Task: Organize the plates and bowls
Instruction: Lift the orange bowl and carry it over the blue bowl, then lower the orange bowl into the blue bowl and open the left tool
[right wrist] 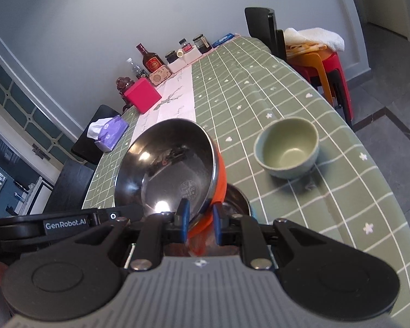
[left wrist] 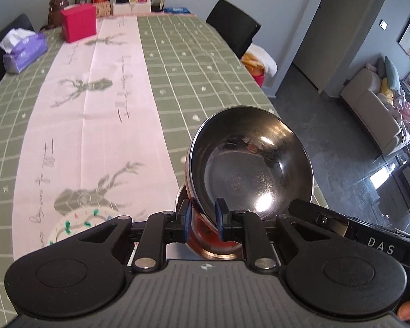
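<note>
Both tongs grip steel bowls by the rim, each bowl raised and tipped toward its camera. The left tongs (left wrist: 202, 216) are clenched on the near rim of a steel bowl (left wrist: 250, 164), one blue pad inside the bowl and one on its outer wall, and the bowl hangs over the right edge of the counter (left wrist: 177, 63), which is covered by a green checked cloth with a pale runner down its middle. Below that bowl a shiny round object shows, too hidden to name. To the near left on the runner, partly behind the left tongs, lies a white plate (left wrist: 76, 224) with green marks. The right tongs (right wrist: 200, 218) are clenched in the same way on the rim of a steel bowl with an orange outer wall (right wrist: 172, 166), held above the near part of the counter (right wrist: 273, 82). Under it another dark round vessel (right wrist: 236, 199) peeks out. To the right, apart from both, a pale green ceramic bowl (right wrist: 287, 147) stands upright on the cloth. At the far end stand a red box (right wrist: 142, 99), a purple tissue pack (right wrist: 110, 132), a dark bottle (right wrist: 150, 58) with a red label and several jars. Black chairs stand along the counter, and stacked red and orange stools (right wrist: 328, 68) to the far right carry a white towel.
</note>
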`<state>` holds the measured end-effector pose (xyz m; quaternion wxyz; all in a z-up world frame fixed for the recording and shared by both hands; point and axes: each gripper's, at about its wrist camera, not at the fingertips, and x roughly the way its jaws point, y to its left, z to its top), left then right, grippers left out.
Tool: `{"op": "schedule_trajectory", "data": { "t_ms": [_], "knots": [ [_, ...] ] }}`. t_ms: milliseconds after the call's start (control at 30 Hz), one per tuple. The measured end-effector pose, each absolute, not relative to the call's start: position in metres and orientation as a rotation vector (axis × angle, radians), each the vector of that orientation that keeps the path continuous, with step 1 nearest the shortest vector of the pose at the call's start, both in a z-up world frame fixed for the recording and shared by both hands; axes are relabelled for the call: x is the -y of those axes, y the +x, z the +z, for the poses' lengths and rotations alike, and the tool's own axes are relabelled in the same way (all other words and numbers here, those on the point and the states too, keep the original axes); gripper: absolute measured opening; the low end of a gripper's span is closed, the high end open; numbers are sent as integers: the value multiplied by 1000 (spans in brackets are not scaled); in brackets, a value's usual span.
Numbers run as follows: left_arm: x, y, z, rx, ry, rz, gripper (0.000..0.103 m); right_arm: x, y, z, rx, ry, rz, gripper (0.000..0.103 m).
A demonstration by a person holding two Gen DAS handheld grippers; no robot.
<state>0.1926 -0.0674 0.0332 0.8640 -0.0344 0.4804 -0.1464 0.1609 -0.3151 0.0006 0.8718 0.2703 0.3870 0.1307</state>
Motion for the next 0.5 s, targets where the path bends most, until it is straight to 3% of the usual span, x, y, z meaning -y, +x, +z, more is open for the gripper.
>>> {"op": "schedule_trajectory", "data": {
  "t_ms": [500],
  "knots": [
    [62,190,11,-1142,-168,-295,22,315,157,-13,-847,535,255,16]
  ]
}}
